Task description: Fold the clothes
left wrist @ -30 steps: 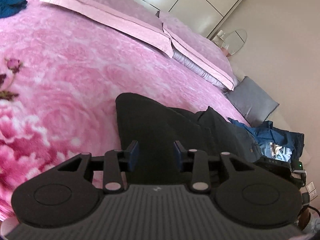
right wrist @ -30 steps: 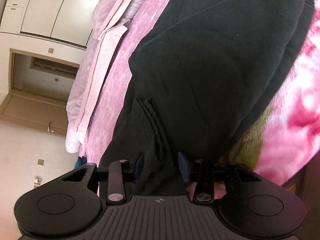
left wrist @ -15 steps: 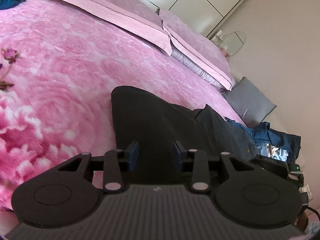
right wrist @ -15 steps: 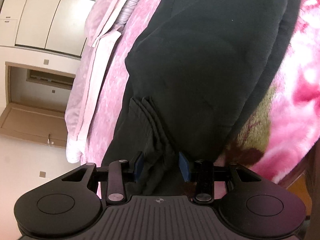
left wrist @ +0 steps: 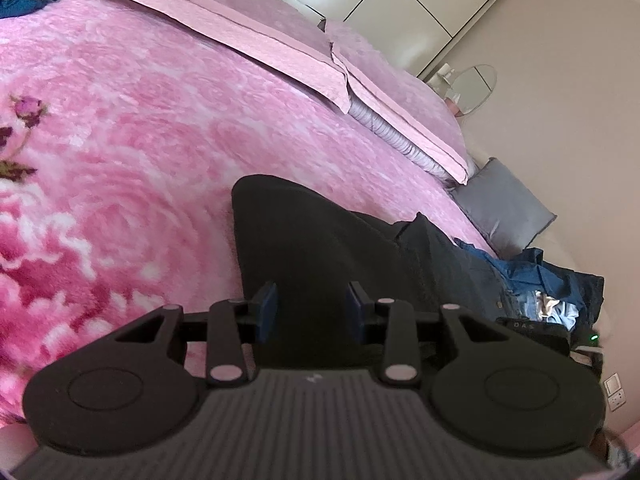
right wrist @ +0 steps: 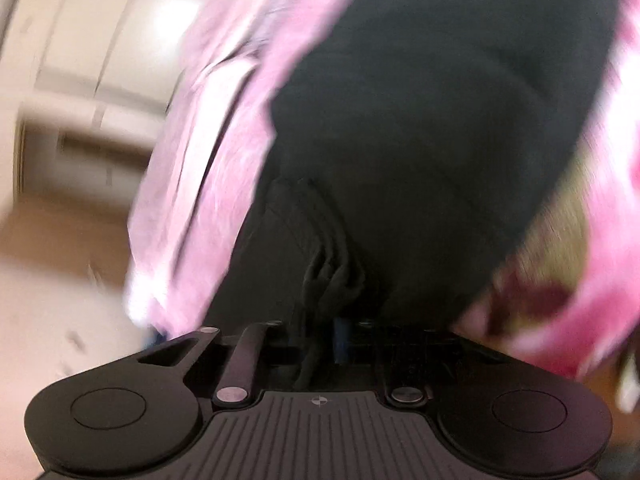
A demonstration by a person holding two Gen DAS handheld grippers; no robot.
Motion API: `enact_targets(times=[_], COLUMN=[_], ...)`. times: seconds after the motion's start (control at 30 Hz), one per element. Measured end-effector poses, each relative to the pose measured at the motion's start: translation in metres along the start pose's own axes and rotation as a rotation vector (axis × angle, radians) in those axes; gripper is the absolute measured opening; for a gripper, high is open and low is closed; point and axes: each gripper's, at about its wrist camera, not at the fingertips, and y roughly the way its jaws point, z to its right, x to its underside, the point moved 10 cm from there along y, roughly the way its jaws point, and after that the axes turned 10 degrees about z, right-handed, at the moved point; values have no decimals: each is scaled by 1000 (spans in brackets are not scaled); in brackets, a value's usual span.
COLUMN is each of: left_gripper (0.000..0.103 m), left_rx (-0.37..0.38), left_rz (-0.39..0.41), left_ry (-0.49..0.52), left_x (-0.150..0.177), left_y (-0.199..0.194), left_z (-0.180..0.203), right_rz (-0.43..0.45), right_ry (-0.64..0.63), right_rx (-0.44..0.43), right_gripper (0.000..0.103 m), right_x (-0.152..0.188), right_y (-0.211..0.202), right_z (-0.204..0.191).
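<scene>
A: Left gripper (left wrist: 312, 306)?
B: Tilted down over the near end of the black garment (left wrist: 320, 248), blue pads (left wrist: 266, 304) standing apart, cloth under the gap, no pinch visible.
A: Where is the garment?
B: Spread on the pink flowered blanket (left wrist: 140, 140), pillows (left wrist: 248, 12) beyond, a heap of jeans (left wrist: 532, 276) to the right.
A: Right gripper (right wrist: 320, 336)?
B: Blurred view. It angles down at the garment's bunched edge; jaws closing, nearly together, with a pleat of the black cloth between them.
</scene>
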Motion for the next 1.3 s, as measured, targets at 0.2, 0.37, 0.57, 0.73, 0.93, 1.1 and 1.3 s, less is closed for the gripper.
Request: enact_targets(times=[0.2,0.37,0.57,0.73,0.93,1.1,1.3], left_gripper=[22,11,12,12,12,18,18], left_rx=[54,51,14,1,9,2,34], left_rz=[-28,-61,-19,-10,-73,-81,-66], left_ry=[50,126,140,138,222,228,247], left_x=[4,13,-7,-20,-4,-3,-9], left_y=[9,20,10,6,19,18,17], left_z=[19,36,33,31,48,50,61], right_rz=[201,175,171,261,203,179,162], right_ry=[-277,-156,-192,-256,-194,-205,-166], right_rx=[-48,69,64,-106,85,52,82], right_gripper=[9,9,9,9,8,8,8], right_x=[-22,-25,-26,-42,-33,-39,-32], right_y=[-34,-30,-27,-49,-33,-31,-37], right_z=[-21,26,23,-15,41,28,43])
